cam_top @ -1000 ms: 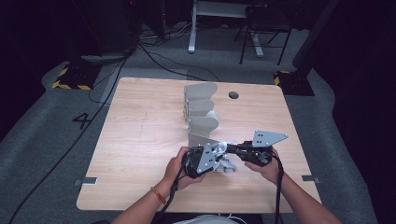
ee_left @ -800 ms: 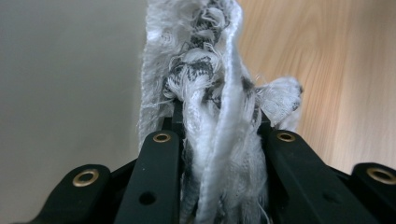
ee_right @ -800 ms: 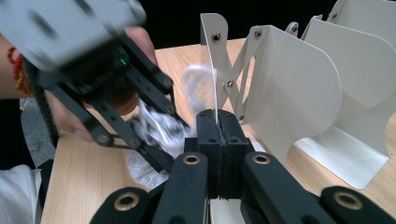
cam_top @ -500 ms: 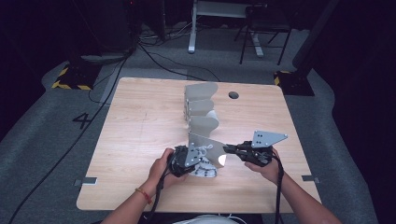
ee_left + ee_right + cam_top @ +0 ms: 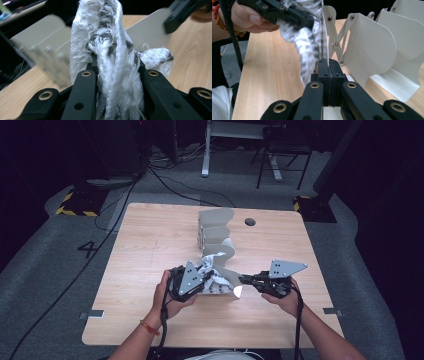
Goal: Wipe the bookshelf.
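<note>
My left gripper pinches the cloth, held just above the table beside the rack's nearest divider. My right gripper is pressed together on that divider's edge. Cloth not yet in a slot; insertion remains.

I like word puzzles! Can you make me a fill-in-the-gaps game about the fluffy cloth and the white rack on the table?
1. The left gripper is shut on a white and ____ cloth.
2. The right gripper pinches a thin plate of the ____ rack.
3. The rack stands on a ____ table.

Missing words: grey; white; wooden
</note>
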The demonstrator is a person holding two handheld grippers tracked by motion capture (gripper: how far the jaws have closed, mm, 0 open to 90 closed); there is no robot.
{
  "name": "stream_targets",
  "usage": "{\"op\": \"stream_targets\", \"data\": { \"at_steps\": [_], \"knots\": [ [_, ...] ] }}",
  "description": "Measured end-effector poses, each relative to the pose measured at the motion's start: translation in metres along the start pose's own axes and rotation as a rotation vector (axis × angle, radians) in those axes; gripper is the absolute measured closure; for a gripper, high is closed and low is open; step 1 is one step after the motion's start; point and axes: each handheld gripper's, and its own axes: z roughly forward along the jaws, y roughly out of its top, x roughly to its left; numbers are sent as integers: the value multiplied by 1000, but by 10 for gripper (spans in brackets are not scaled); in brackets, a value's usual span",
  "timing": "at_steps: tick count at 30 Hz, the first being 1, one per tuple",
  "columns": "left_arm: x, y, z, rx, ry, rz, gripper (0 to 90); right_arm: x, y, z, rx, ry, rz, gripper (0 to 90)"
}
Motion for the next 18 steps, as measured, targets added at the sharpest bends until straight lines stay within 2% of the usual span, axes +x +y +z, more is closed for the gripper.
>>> {"op": "stream_targets", "data": {
  "at_steps": [3,5,12,15,18],
  "knots": [
    [-12,3,11,13,-36,44,737,1,0,0,0,-4,0,900],
    [-19,4,20,20,-71,52,737,0,0,0,0,-5,0,900],
    [-38,-2,44,44,-153,56,738,-1,0,0,-2,-8,4,900],
    [-45,-6,54,79,-173,88,738,0,0,0,-1,-11,2,900],
    [-49,-13,62,115,-197,88,738,-1,0,0,0,-13,1,900]
  ]
}}
